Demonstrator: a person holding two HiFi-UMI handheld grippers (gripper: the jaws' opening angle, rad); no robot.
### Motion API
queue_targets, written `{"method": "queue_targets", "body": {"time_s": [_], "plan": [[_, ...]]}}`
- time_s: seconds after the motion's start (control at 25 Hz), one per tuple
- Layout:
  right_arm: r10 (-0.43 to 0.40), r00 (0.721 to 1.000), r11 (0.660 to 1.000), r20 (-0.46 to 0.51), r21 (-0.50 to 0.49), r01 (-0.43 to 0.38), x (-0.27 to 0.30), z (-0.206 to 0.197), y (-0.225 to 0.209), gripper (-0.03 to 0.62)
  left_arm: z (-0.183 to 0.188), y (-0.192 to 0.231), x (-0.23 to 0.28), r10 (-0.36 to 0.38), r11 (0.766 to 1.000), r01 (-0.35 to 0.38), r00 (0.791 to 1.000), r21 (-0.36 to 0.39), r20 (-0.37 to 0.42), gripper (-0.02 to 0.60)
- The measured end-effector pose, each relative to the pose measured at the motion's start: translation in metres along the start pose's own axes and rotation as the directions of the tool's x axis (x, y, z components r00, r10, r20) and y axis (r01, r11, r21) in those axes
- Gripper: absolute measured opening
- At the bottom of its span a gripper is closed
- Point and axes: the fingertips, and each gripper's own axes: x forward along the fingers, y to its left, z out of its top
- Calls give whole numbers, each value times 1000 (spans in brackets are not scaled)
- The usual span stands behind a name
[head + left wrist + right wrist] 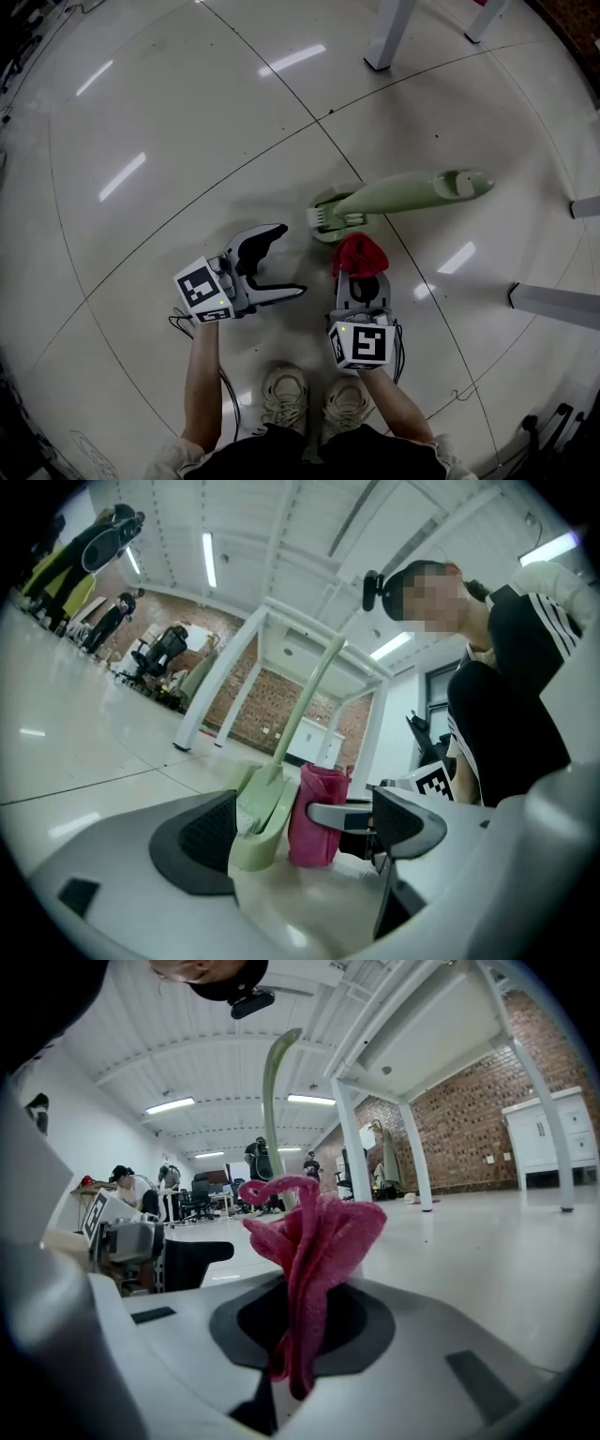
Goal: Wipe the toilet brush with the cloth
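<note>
Right tool (pixel 361 279) clamped on crumpled pink cloth (pixel 358 253); left tool (pixel 287 261) apart; pale-green toilet brush (pixel 412 190) seemingly upright.

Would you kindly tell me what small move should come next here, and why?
Probably bring the left tool forward to close on the brush handle and steady it. Its jaws stand apart and empty beside the brush, while the right tool is shut on the cloth close by, ready to wipe.
</note>
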Motion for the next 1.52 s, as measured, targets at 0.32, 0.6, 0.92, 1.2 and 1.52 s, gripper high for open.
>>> {"method": "queue_targets", "body": {"time_s": [0.32, 0.6, 0.92, 1.2, 1.52], "plan": [[156, 987, 985, -45, -60, -159, 17, -11, 58, 31, 10, 3, -23, 41, 999, -41, 998, -7, 43, 437], [151, 988, 988, 33, 24, -152, 2, 20, 42, 31, 35, 2, -19, 42, 999, -44, 994, 17, 98, 437], [46, 991, 991, 122, 119, -60, -17, 60, -11, 31, 86, -10, -13, 38, 996, -51, 983, 68, 179, 3], [-9, 984, 988, 176, 156, -18, -29, 93, -38, 31, 188, -41, 32, -120, 956, 65, 977, 285, 178, 135], [-43, 960, 982, 276, 186, -10, -79, 183, -72, 31, 257, -72, 87, -177, 933, 127, 977, 338, 120, 210]]}}
